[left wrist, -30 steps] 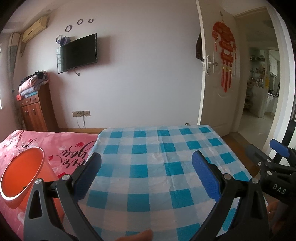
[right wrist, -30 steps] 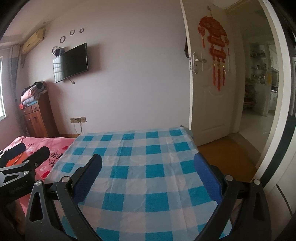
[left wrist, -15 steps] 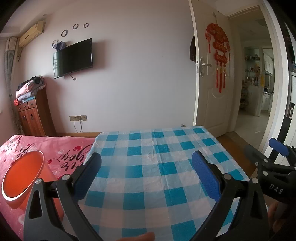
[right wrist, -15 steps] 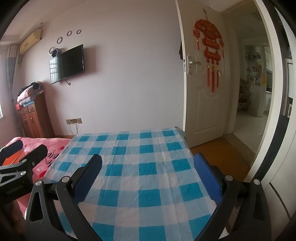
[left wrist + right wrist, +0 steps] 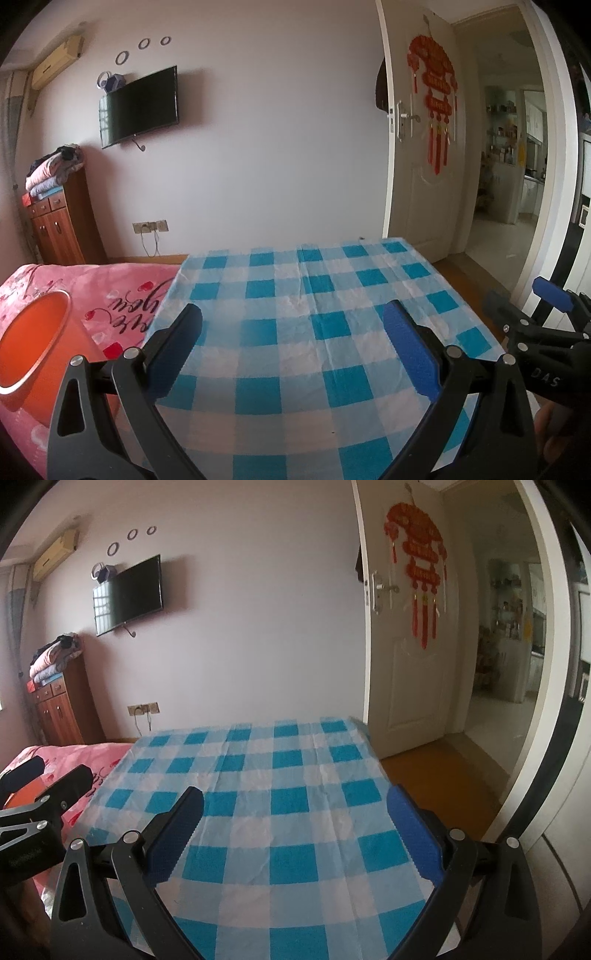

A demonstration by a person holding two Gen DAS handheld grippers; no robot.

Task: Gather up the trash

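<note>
Both tongs, left tongs (image 5: pixel 291 354) and right tongs (image 5: pixel 295 834), gape empty above checked surface (image 5: pixel 314 295). No trash visible; orange bin (image 5: pixel 33 343) waits beside. Collection apparently finished or unstarted.

The near edge of the checkered counter (image 5: pixel 295 332) is cut off by the bottom of both views and partly covered by the fingers (image 5: pixel 177 347). The orange bin (image 5: pixel 29 343) shows only part of its rim and wall; its inside bottom is out of sight. In the right wrist view it is a sliver behind the left gripper (image 5: pixel 40 786). Items on shelves through the doorway (image 5: pixel 506 147) are too small to identify.
</note>
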